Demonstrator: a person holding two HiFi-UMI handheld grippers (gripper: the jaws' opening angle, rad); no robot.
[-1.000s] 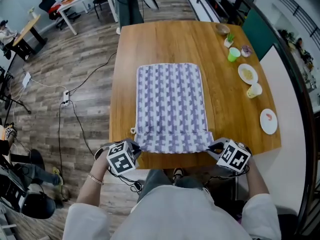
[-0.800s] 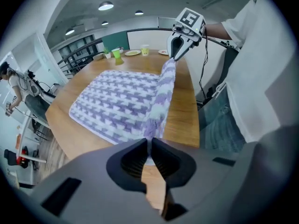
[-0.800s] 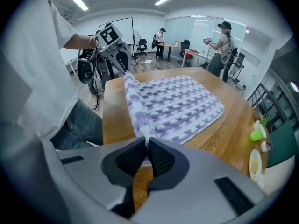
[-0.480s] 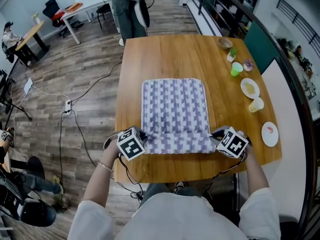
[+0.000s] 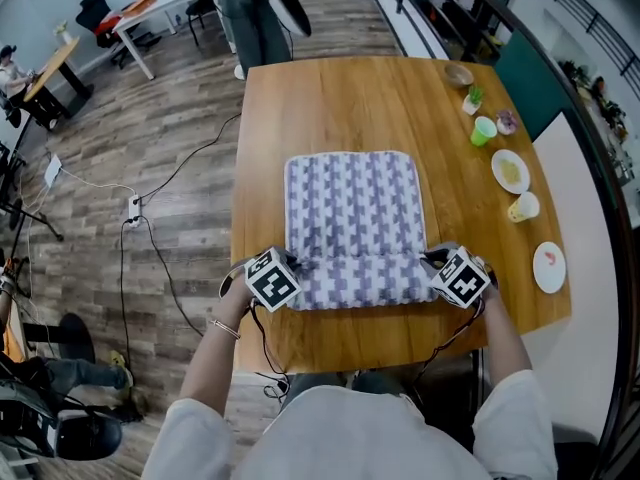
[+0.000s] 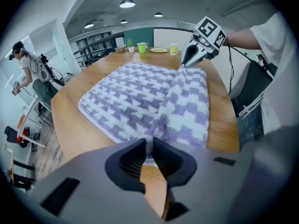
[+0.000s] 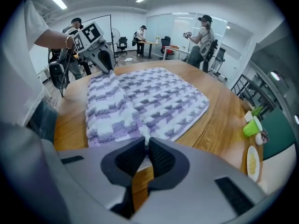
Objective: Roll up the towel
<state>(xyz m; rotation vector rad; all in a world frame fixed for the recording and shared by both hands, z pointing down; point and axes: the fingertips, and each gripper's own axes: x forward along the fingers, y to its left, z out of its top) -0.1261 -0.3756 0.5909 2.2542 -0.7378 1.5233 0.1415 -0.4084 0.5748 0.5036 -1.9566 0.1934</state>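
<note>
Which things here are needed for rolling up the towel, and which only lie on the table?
Needed: towel; left gripper and right gripper, each shut on a near corner of it; table.
Lying about: green cup, yellow cup, far plate, near plate, bowl, small plant.

A towel [image 5: 352, 203] is lying in the middle of the table [image 5: 335, 93], its near edge [image 5: 360, 280] folded back onto it. Along the table's right side a bowl [image 5: 459, 74], a cup [image 5: 483, 130], a plate [image 5: 510, 171], a second cup [image 5: 523, 207] and a second plate [image 5: 549, 266] are sitting in a row, far to near. A person [image 5: 252, 18] is standing behind the far end.
</note>
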